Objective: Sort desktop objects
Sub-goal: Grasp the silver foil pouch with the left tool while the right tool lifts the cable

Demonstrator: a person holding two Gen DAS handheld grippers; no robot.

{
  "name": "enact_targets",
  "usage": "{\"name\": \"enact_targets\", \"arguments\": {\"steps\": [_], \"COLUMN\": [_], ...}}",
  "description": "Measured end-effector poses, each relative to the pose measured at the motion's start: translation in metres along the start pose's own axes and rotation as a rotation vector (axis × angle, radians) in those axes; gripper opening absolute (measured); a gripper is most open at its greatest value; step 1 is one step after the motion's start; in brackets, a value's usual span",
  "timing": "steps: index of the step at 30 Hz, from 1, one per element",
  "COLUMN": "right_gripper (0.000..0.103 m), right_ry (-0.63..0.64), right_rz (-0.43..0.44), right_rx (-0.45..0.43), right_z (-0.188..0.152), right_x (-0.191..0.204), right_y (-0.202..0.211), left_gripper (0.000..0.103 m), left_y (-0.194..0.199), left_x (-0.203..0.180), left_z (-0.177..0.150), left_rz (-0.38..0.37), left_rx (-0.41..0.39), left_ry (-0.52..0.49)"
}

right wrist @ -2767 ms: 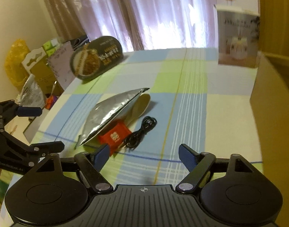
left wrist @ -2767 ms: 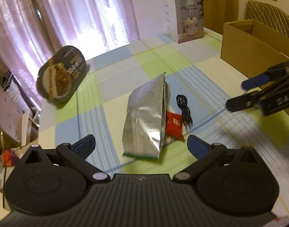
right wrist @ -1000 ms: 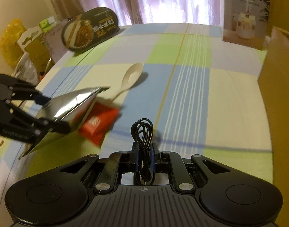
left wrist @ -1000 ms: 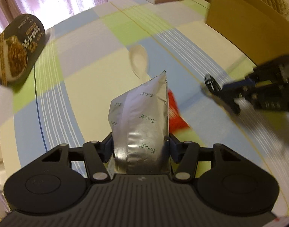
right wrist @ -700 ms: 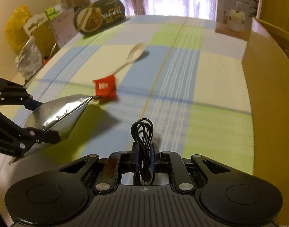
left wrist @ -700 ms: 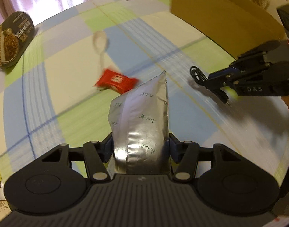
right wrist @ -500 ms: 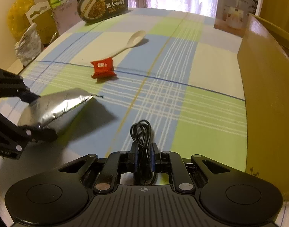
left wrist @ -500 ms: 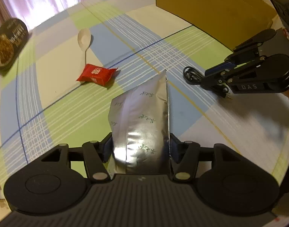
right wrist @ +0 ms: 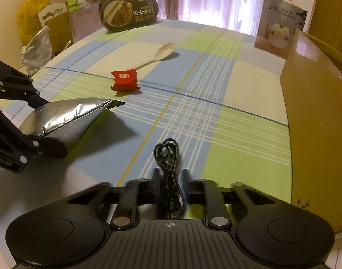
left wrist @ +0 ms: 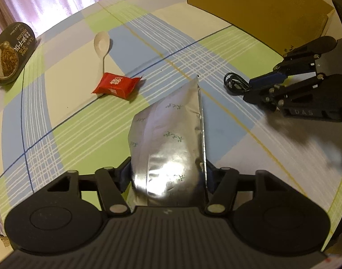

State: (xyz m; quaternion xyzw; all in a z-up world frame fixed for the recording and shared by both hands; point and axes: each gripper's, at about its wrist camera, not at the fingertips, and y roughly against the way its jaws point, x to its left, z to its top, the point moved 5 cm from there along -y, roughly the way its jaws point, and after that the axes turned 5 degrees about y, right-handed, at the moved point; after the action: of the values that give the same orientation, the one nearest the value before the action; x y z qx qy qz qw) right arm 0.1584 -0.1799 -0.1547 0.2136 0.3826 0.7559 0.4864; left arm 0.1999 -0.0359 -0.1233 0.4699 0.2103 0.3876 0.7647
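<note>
Left wrist view: silver pouch clamped in left gripper, held above table; black cable pinched in right gripper. Both best carried level over cardboard box before release

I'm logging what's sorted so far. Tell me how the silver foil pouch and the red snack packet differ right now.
The silver foil pouch is clamped in the left gripper and raised off the table; the red snack packet lies loose on the checked tablecloth, touching the white spoon's handle. The pouch is larger, plain silver; the packet small, red with a printed label. Both are sealed packages.
</note>
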Motion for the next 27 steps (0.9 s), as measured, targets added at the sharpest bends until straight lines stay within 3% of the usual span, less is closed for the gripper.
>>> {"name": "enact_targets", "arguments": {"steps": [3, 27], "right_gripper": [0.012, 0.012], "right_ry": [-0.008, -0.084], "right_rz": [0.012, 0.015], "right_rx": [0.005, -0.073], "right_z": [0.001, 0.005], "right_x": [0.000, 0.012], "right_y": [0.001, 0.087], "left_gripper": [0.049, 0.048], "left_y": [0.003, 0.068], "left_x": [0.000, -0.030], "left_z": [0.000, 0.001], "left_rz": [-0.006, 0.008], "left_rx": [0.004, -0.021], "left_ry": [0.012, 0.085]}}
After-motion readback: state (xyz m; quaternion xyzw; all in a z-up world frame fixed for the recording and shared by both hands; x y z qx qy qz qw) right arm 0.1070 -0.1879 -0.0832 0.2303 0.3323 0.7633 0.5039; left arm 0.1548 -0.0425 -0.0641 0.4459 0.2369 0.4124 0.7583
